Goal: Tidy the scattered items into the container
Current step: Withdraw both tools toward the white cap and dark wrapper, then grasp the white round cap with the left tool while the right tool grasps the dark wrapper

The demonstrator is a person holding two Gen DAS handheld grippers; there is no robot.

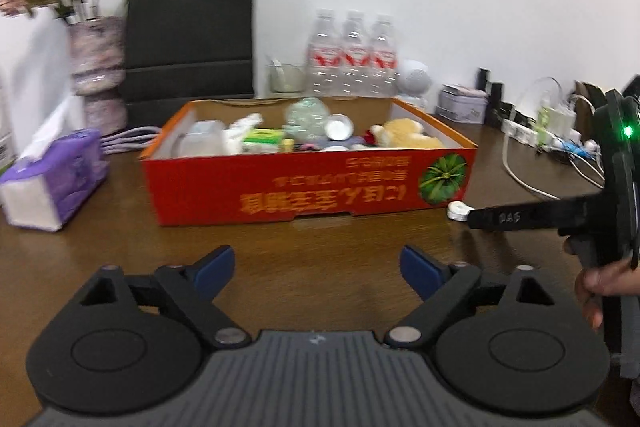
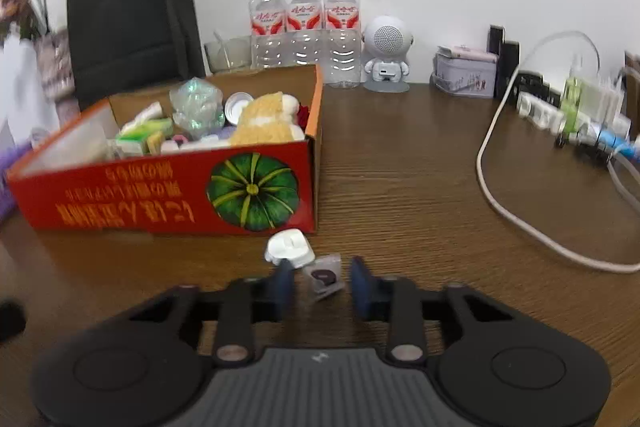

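Small clear packet (image 2: 323, 277) with a dark oval inside lies between the right gripper (image 2: 322, 285) fingers – parted, not gripping; left gripper (image 1: 318, 273) wide open, empty

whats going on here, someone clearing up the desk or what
A person is tidying loose items into the red cardboard box, which already holds a soft toy and other bits. The right gripper is down at the table with its jaws either side of a small clear packet, not yet pressing it. A white plug lies beside it. The left gripper is open, holding nothing.
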